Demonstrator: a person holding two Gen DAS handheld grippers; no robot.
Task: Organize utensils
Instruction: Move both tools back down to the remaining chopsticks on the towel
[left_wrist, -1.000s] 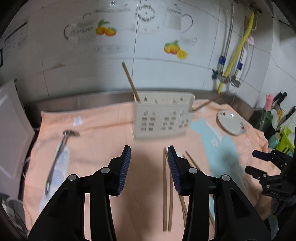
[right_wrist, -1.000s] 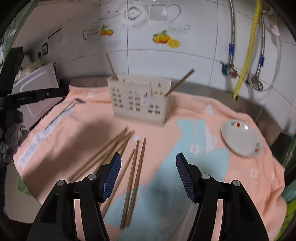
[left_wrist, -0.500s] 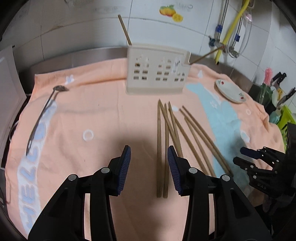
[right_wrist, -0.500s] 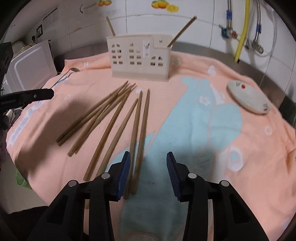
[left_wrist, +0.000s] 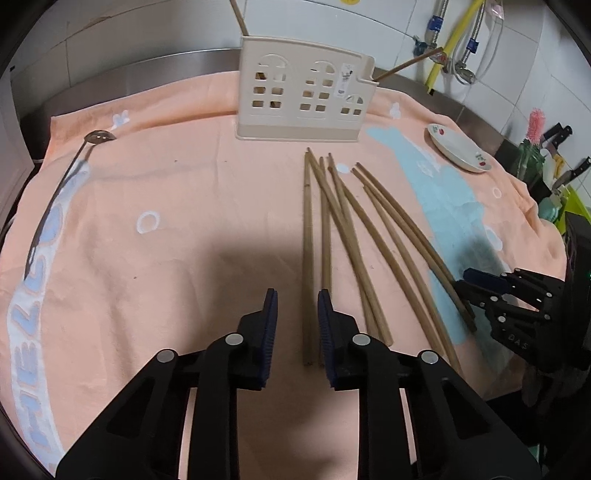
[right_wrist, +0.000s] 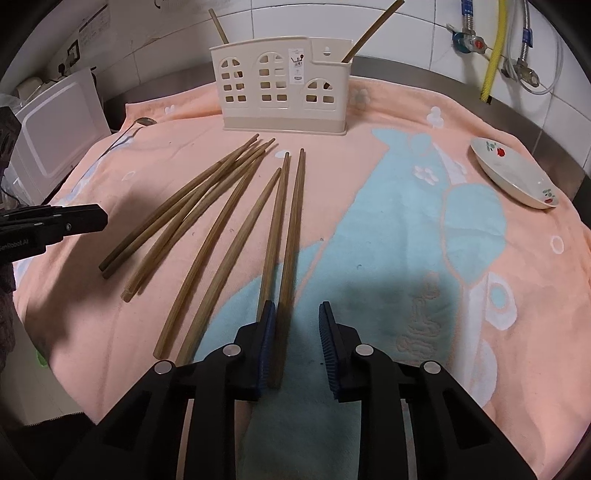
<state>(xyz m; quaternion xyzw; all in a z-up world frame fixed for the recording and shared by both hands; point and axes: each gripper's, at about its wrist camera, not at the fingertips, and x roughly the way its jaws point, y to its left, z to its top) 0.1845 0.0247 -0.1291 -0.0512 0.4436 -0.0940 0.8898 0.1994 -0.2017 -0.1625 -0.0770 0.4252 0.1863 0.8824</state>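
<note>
Several wooden chopsticks (left_wrist: 343, 236) lie fanned on the peach towel (left_wrist: 166, 192) in front of a cream utensil holder (left_wrist: 303, 99), which has two chopsticks standing in it. My left gripper (left_wrist: 294, 297) is open, low over the near ends of the leftmost pair (left_wrist: 308, 258), with one stick end between its jaws. My right gripper (right_wrist: 295, 312) is open over the near ends of the rightmost pair (right_wrist: 291, 229); one stick lies just inside its left finger. The holder also shows in the right wrist view (right_wrist: 282, 96).
A metal ladle (left_wrist: 62, 177) lies at the towel's left side. A small flowered plate (left_wrist: 460, 153) sits at the right, also in the right wrist view (right_wrist: 513, 177). Knives (left_wrist: 557, 147) stand at the far right. A white appliance (right_wrist: 55, 140) is at the left. Pipes run along the tiled wall.
Both grippers have pulled back from the holder and come down toward the near ends of the chopsticks. The right gripper's jaws have narrowed. The chopsticks have not moved.
</note>
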